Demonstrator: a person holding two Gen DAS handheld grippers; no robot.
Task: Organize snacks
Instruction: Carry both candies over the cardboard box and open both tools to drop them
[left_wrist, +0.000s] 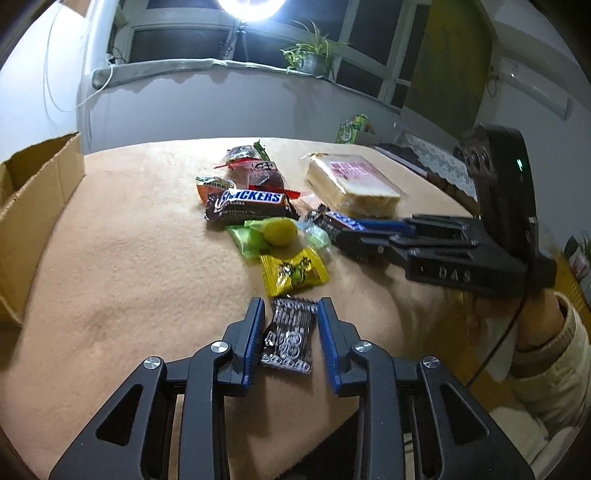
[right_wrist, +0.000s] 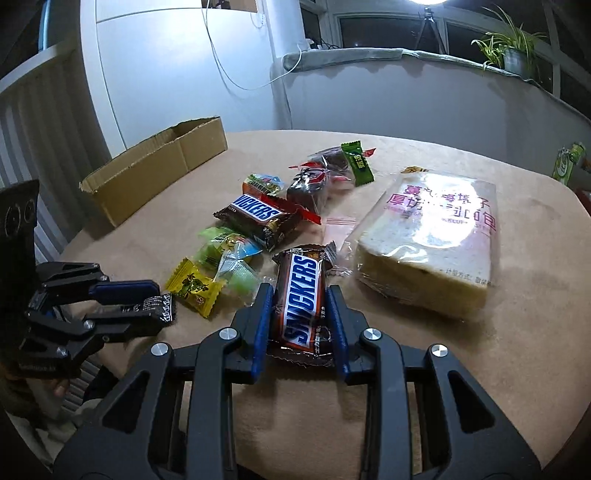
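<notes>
Right gripper (right_wrist: 300, 300) clamps a Snickers bar (right_wrist: 300, 295); only the left view shows the left gripper (left_wrist: 290, 314) pinching a black packet (left_wrist: 290, 334).

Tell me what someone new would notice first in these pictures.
First, the two tools working at once: the right tool closed on a Snickers bar near the table's front edge, the left tool around a small black packet. Next, the snack pile mid-table, with a big wrapped bread loaf at its right. An open cardboard box sits at the table's far left.
</notes>
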